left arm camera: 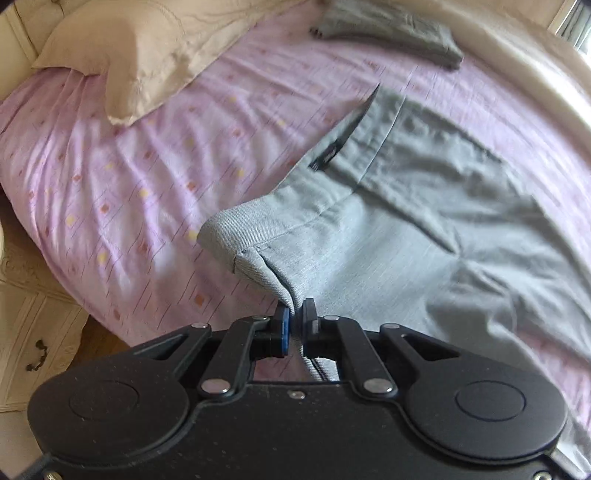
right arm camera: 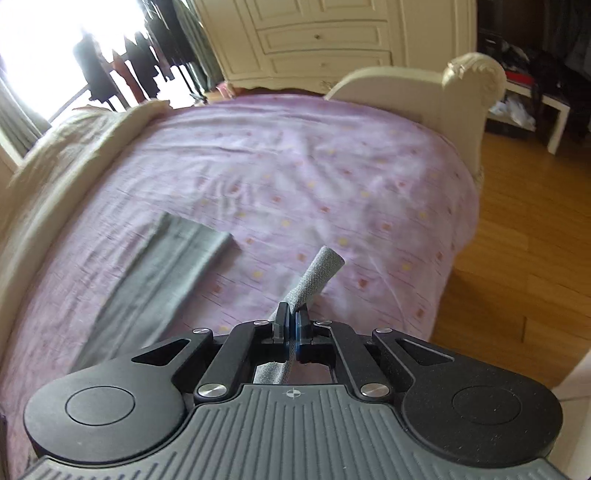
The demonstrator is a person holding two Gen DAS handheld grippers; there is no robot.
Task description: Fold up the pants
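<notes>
**Both grips on thin cloth edges, pants half lifted**

Black linkage of the left gripper [left arm camera: 294, 317] fills the near view, its fingers pinched on the waistband corner of the grey pants [left arm camera: 406, 206], which otherwise lie spread across the pink bedsheet [left arm camera: 129, 177]. The right gripper [right arm camera: 291, 325] likewise clamps a narrow rolled strip of the same grey cloth, while a leg end lies flat on the sheet.

Each hold catches only a slim fold, so a sharp pull could slip the fabric free. Uneven lifting could also drag the sheet into wrinkles or skew the fold.

Motion blur softens both views. Which part the right gripper holds is unclear, and the folded grey garment [left arm camera: 391, 33] near the pillow [left arm camera: 122, 62] cannot be identified further.
</notes>
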